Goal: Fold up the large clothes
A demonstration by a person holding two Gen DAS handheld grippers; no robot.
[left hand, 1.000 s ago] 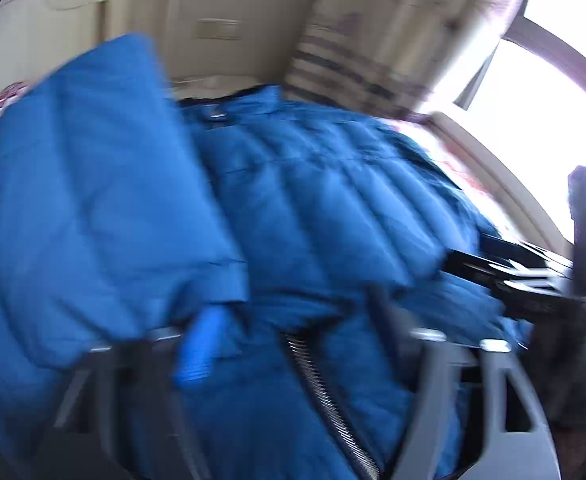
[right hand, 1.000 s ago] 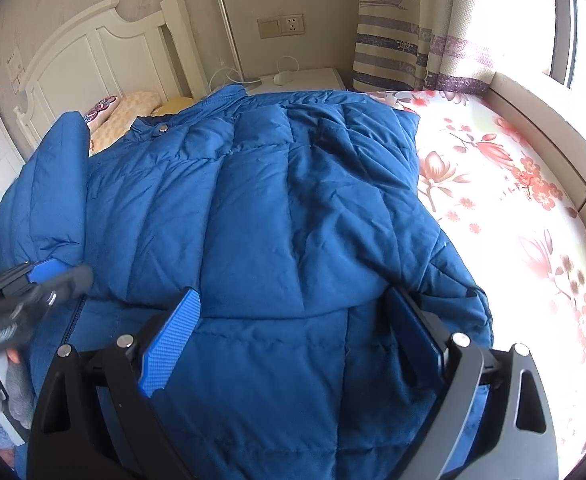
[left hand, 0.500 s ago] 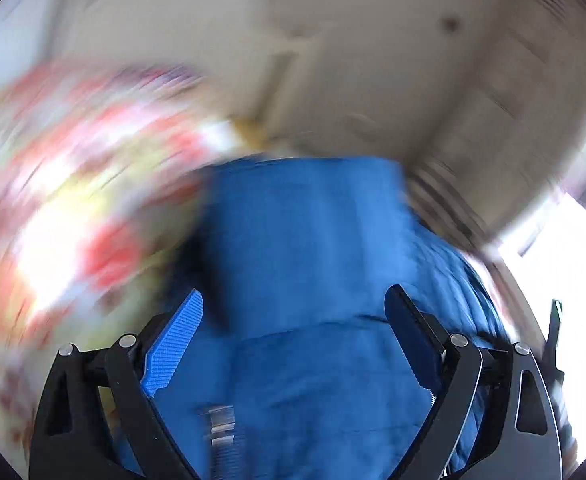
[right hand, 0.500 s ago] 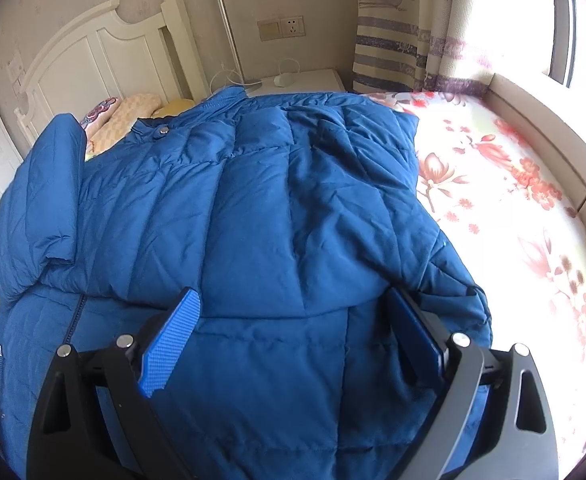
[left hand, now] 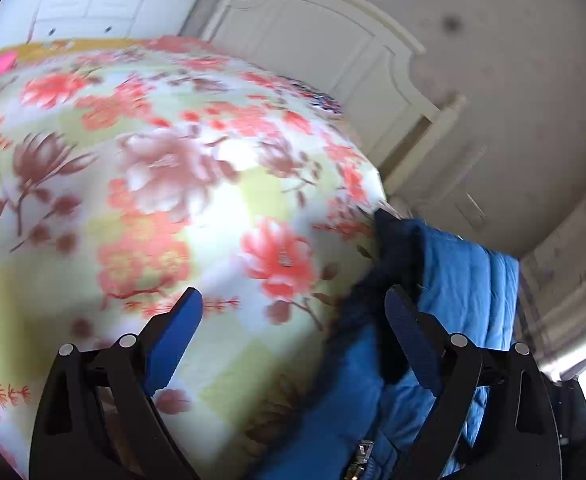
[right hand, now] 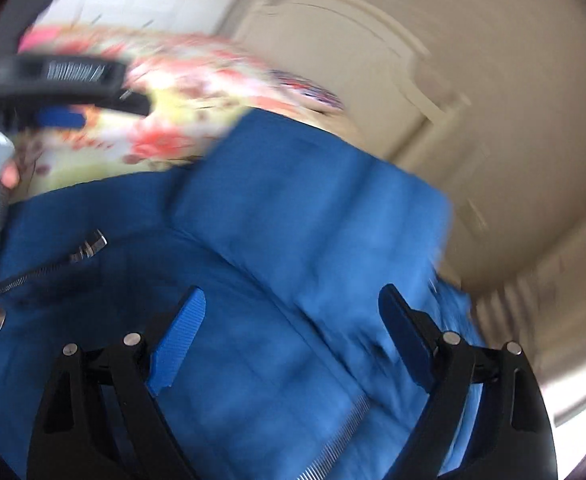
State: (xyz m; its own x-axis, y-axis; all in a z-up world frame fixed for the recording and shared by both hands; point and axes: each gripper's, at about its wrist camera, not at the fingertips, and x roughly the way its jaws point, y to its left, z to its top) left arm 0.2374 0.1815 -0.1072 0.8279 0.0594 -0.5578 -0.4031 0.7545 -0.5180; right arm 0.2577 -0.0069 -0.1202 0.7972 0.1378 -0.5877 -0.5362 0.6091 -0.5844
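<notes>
Blue quilted down jacket (right hand: 277, 240) lies directly under right tongs (right hand: 289, 316), nearer; beside left tongs' (left hand: 291, 312) right finger. Both pairs apart, empty; right's just closing slightly.

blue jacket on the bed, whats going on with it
A person with a gripper in each hand is folding a blue puffer jacket on a floral bedspread. Neither gripper grips it now: the left gripper hangs open over the bedspread beside the jacket, and the right gripper, jaws just narrowing slightly, is open above it.
</notes>
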